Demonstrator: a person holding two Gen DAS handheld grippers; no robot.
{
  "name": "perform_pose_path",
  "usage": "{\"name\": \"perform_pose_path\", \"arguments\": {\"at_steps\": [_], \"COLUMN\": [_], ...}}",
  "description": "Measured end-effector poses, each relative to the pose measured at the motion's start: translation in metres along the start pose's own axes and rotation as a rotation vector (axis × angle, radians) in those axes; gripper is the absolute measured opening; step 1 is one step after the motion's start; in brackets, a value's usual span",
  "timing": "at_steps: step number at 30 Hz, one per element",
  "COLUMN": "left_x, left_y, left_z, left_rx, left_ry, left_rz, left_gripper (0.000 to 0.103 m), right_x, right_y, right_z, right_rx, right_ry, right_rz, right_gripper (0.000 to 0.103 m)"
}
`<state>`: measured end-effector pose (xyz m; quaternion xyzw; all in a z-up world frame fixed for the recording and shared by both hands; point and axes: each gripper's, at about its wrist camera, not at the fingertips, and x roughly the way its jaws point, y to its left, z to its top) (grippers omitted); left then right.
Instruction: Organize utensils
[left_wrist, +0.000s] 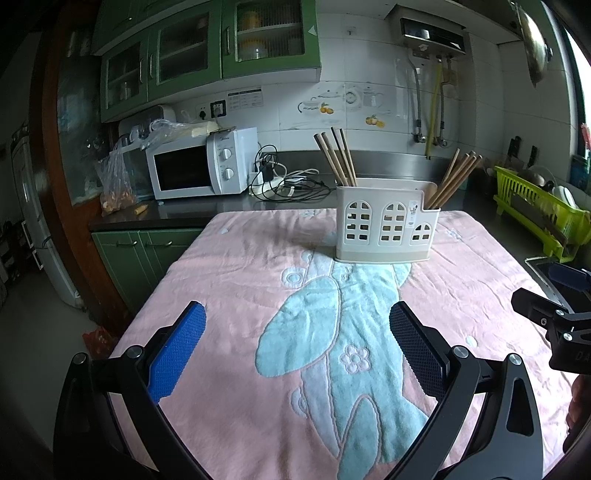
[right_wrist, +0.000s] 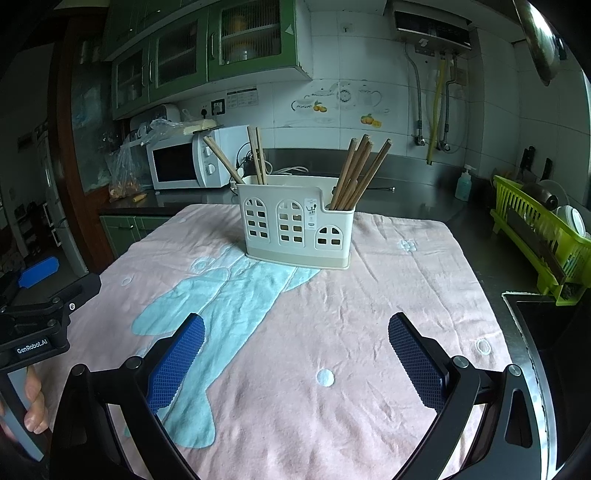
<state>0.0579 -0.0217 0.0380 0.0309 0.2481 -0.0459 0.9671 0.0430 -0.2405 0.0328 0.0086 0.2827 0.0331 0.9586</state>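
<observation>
Left gripper (left_wrist: 297, 347) wide open, empty above pink towel (left_wrist: 229, 280); right gripper (right_wrist: 295, 354) likewise, touching nothing

White microwave (left_wrist: 201, 166) on counter — green dish rack (right_wrist: 543, 236) right; pink towel (right_wrist: 369, 332) spread.

Home kitchen: microwave (left_wrist: 201, 166), green cabinets (left_wrist: 207, 48), dish rack (right_wrist: 535, 236).

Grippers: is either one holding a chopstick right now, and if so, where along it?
Nothing is held. The left gripper and right gripper are both open and empty above the towel; the chopsticks stand in the holder.
</observation>
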Motion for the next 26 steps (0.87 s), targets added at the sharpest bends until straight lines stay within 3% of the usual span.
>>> {"name": "perform_pose_path", "arguments": {"at_steps": [13, 26], "left_x": [-0.0046, -0.0015], "left_y": [-0.0036, -0.0072], "left_z": [0.0002, 0.0017], "left_rx": [0.018, 0.021], "left_ry": [-0.033, -0.01], "left_rz": [0.007, 0.003], "left_gripper": [0.098, 0.098], "right_x": [0.0006, -0.0002], "right_y": [0.0007, -0.0007], "right_z": [0.0002, -0.0013], "right_rx": [0.002, 0.003], "right_ry": [0.001, -0.004], "right_rz": [0.002, -0.005], "right_gripper": [0.096, 0.096]}}
